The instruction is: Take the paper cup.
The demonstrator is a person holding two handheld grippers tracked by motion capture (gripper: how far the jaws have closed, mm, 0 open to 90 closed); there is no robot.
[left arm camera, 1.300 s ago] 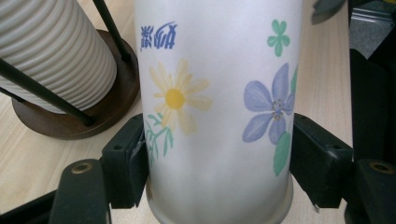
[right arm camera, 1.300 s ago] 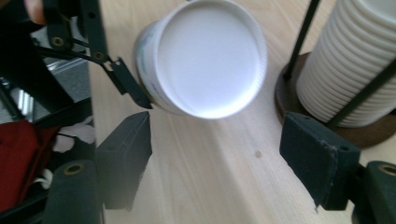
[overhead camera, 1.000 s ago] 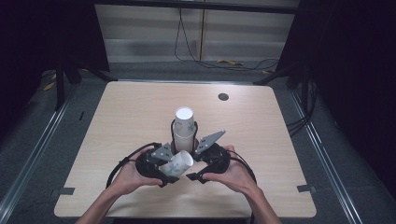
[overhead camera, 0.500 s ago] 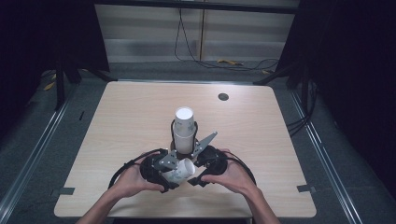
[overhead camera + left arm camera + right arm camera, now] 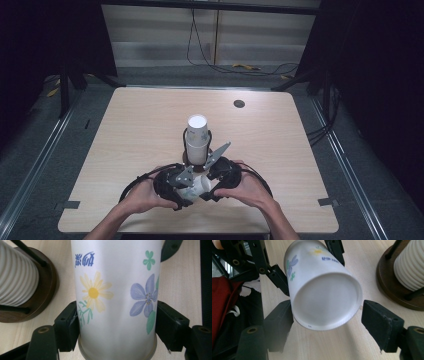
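**Flowered paper cup clamped by one gripper, released by the other**

Held off the table [image 5: 125, 125] on its side: a white paper cup [image 5: 196, 186] with printed flowers, just in front of the cup stack [image 5: 197, 139] on the person's side, well clear of the stack's ribbed sleeves. Clamped across its wall by the left gripper [image 5: 175, 186], both black pads pressed flat against the paper, one beside the yellow daisy and one beside the purple bloom in the left gripper view [image 5: 117, 302]. Faced bottom-first by the right gripper [image 5: 220, 175]: jaws just been opening, now standing about halfway apart, the cup's round base [image 5: 325, 302] between them, a clear gap at the right-hand pad [image 5: 382, 320] and no pressing contact visible at the other. Round dark wooden base [image 5: 394, 287] of the stack seen just beside the cup in both gripper views, apart from it. Small dark disc [image 5: 239, 104] far beyond the stack, near the table's back edge.
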